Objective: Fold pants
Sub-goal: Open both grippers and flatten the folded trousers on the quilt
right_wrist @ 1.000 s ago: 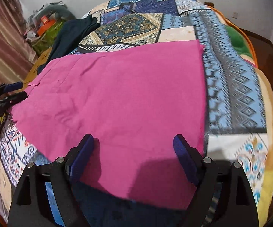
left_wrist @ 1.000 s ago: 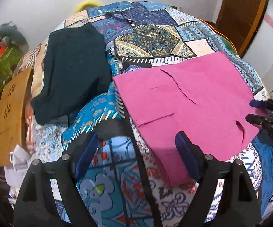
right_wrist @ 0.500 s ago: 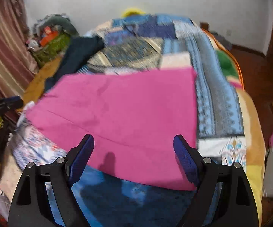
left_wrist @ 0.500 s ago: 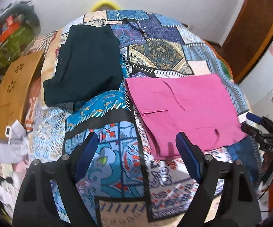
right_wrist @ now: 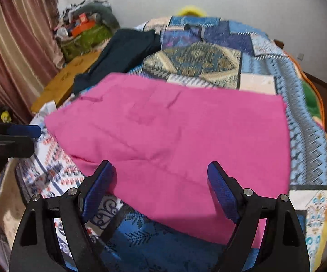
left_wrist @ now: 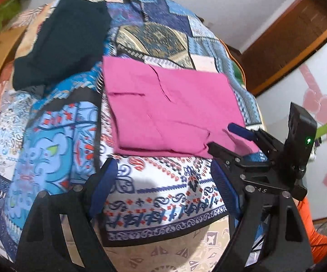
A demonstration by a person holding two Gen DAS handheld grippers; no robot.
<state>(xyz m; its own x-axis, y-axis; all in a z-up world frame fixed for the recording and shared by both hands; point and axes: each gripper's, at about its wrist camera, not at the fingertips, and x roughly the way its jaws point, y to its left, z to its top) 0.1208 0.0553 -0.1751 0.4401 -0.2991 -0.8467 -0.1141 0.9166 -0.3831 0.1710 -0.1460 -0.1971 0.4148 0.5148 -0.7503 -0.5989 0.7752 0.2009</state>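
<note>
**Pink pants lie folded, both my grippers empty**

Left wrist view: my left gripper (left_wrist: 163,188) hangs with its jaws wide over the patterned quilt (left_wrist: 57,149), nothing between them. The pants (left_wrist: 170,111) lie flat in a tidy pink rectangle just beyond, well apart from a dark garment (left_wrist: 66,40) farther up the bed. My right gripper (left_wrist: 222,136) shows at their near right corner, also spread.

Right wrist view: the right gripper (right_wrist: 161,188) stands wide and empty above the near edge of the pants (right_wrist: 186,140); the left gripper (right_wrist: 25,133) waits off their left side. The cloth looks light, soft and limp, so I judge it will sag unless pinched at two corners of one edge, through all layers.
</note>
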